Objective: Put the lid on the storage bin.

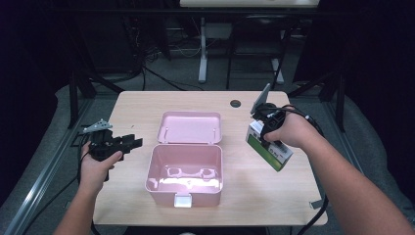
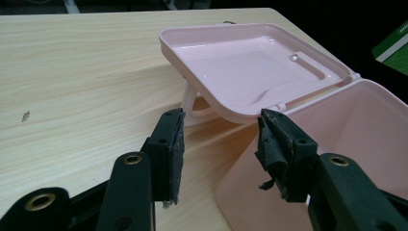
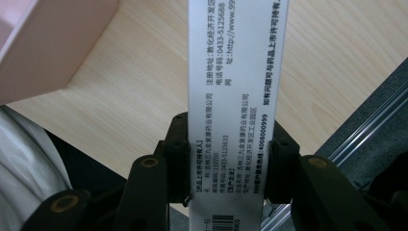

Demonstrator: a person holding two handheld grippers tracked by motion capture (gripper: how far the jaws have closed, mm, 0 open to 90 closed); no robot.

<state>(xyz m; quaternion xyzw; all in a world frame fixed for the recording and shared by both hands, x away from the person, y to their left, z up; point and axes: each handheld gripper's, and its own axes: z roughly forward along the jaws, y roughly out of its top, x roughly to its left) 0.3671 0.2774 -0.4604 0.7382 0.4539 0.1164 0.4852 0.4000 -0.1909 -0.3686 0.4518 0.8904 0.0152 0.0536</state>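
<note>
High view: a carton [image 1: 270, 145], white with a green face, is held in the right tongs [image 1: 268, 128] above the table [image 1: 137, 105], to the right of the open pink box [image 1: 185, 171] and clear of it. Seen in the right gripper view, the carton [image 3: 235, 96] is clamped across its narrow printed side, both pads pressed flat on it, the long axis running away from the jaws. The left tongs [image 2: 219, 144] are released and nothing is held between them; they are kept near the box's left side, aimed at the hinge where the lid [image 2: 250, 67] lies tipped back. The step in hand is judged to be the placing of the carton in the box. It is best done by the carton being carried over the open cavity, turned so that its long side is lined up with the box's long side, lowered past the rim without being scraped on it, and released only once the bottom is met. The box could be steadied by the left tongs should it slide.
</note>
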